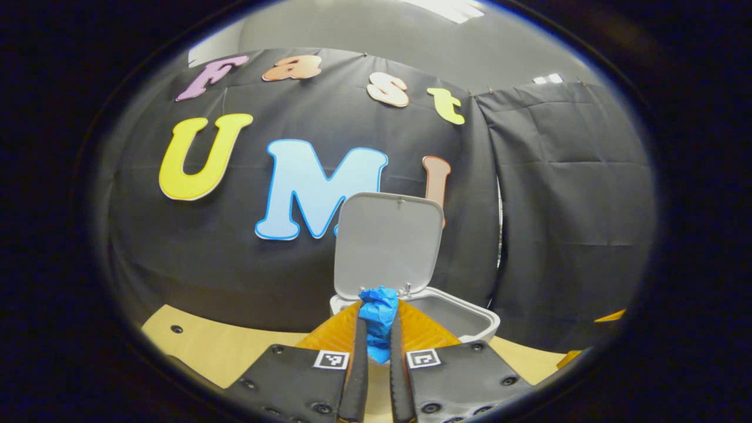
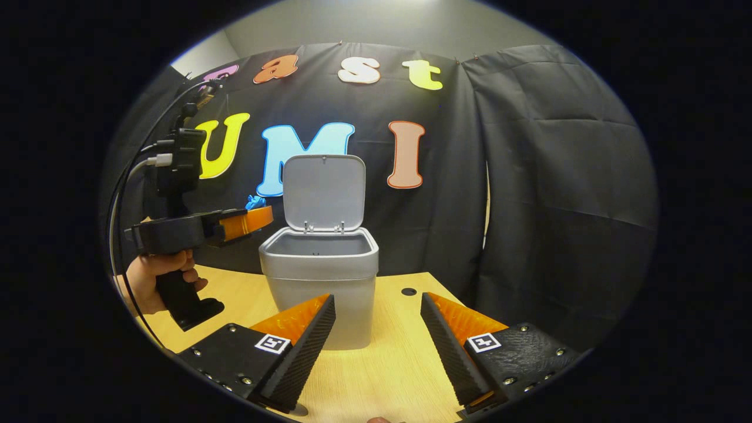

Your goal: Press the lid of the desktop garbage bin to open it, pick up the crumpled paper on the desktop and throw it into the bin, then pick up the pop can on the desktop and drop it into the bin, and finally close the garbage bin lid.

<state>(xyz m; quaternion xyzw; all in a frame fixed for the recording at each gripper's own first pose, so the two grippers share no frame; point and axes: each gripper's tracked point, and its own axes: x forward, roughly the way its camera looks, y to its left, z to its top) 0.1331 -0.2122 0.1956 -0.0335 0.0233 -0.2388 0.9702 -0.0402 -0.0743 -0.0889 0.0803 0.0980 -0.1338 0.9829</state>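
The grey garbage bin (image 2: 320,276) stands on the wooden desk with its lid (image 2: 323,191) raised upright. In the left gripper view the bin's rim (image 1: 470,320) lies just ahead, and the lid (image 1: 388,244) stands behind it. My left gripper (image 1: 379,320) is shut on the blue crumpled paper (image 1: 378,320), held in the air near the bin's opening. The right gripper view shows the same left gripper (image 2: 258,214) to the left of the bin at rim height, with a bit of the paper (image 2: 254,202) showing at its tip. My right gripper (image 2: 378,314) is open, low over the desk before the bin.
A hand (image 2: 150,282) holds the left gripper's handle, with cables running up from it. The desk (image 2: 388,364) has a small dark hole (image 2: 409,291) right of the bin. Black cloth walls close the back and right side.
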